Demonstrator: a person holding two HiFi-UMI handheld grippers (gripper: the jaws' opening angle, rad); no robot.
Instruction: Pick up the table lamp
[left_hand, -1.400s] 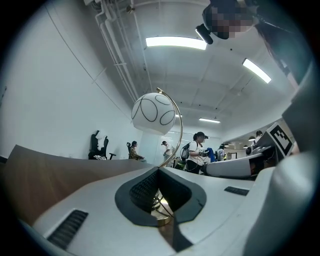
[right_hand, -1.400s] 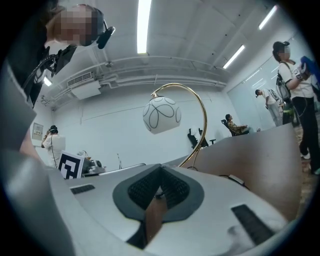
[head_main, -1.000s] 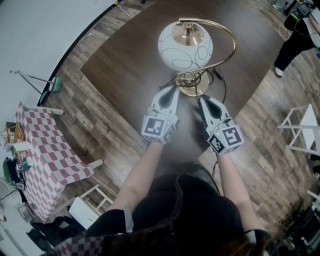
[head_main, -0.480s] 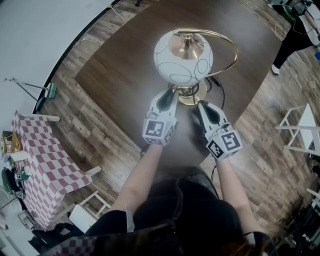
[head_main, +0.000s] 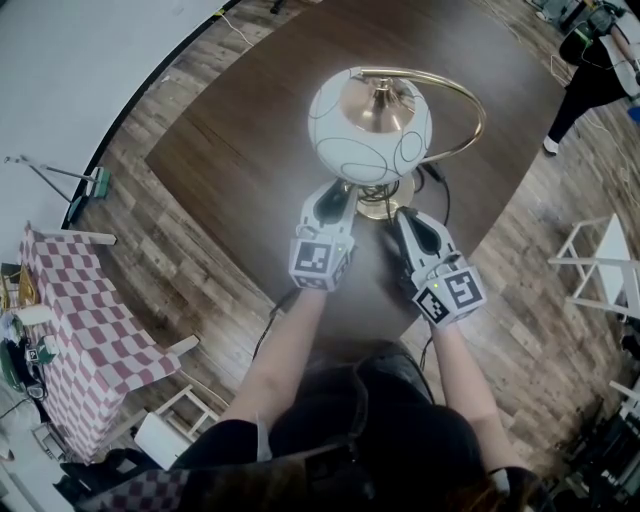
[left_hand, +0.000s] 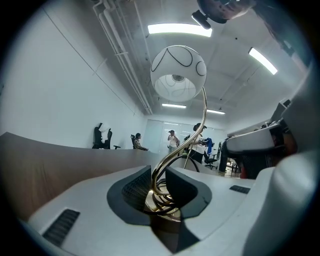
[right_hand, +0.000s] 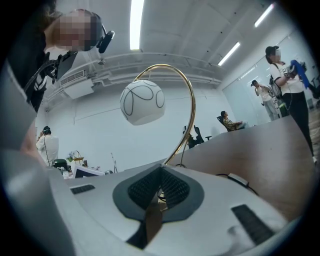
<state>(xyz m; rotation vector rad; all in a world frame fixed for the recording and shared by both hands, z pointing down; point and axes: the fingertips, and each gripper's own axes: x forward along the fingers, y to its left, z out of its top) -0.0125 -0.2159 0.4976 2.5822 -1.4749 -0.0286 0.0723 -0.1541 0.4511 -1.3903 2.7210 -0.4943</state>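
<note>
Table lamp (head_main: 370, 115) on counter (head_main: 250, 120): left claw (head_main: 336, 193) opening around its stem, right claw (head_main: 404, 216) shut nearby; grasp stage, closing on stem seemingly next.

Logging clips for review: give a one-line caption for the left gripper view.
Left gripper, jaws opening, with the gold stem of the table lamp between them; white globe shade hangs above.

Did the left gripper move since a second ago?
Yes. The left gripper slid forward toward the lamp base, and its jaws are opening with the gold stem between them.
</note>
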